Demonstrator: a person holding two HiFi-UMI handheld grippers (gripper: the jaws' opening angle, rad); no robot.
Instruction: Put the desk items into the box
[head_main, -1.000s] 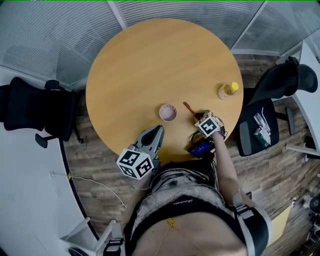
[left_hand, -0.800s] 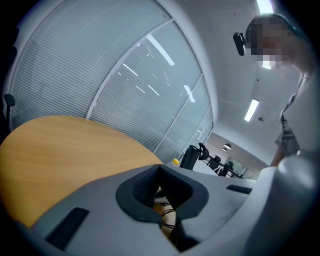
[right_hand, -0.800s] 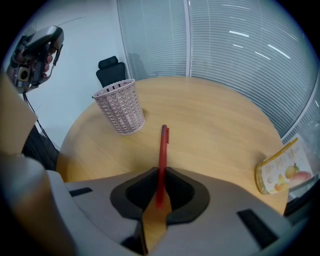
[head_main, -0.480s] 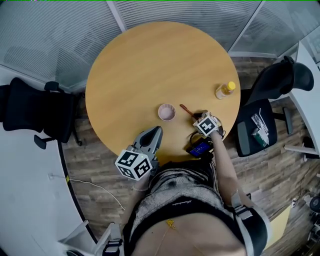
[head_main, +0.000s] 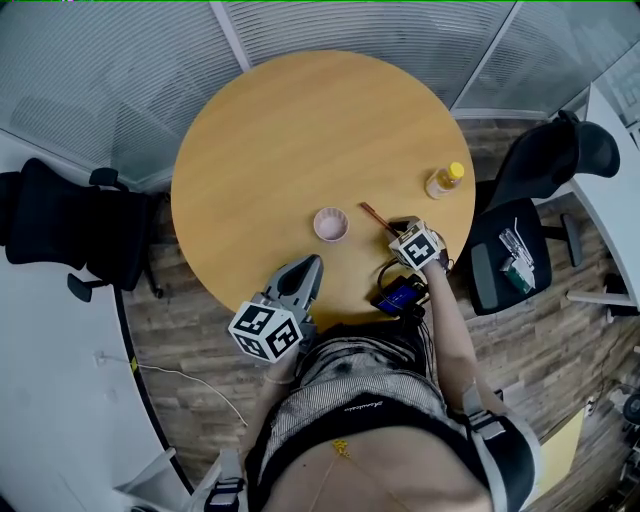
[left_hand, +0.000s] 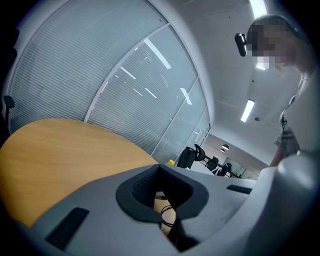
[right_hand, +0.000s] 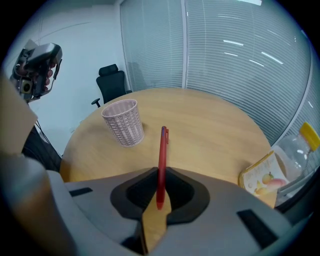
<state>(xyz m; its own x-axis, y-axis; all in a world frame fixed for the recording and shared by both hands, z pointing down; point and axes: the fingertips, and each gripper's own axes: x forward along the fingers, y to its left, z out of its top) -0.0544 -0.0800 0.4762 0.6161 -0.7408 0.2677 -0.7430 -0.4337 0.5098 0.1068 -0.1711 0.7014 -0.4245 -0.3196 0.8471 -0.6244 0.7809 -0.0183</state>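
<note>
A black office chair (head_main: 60, 222) stands left of the round table (head_main: 300, 130). Another chair (head_main: 540, 165) stands right, blinds (head_main: 110, 90) far behind.

A round wooden table (head_main: 300, 130) stands on plank flooring (head_main: 190, 320), black office chairs (head_main: 60, 225) either side, blind-covered glass walls (head_main: 110, 80) behind

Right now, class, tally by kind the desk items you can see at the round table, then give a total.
red pen: 1
pink pen cup: 1
yellow-capped bottle: 1
Total: 3
</note>
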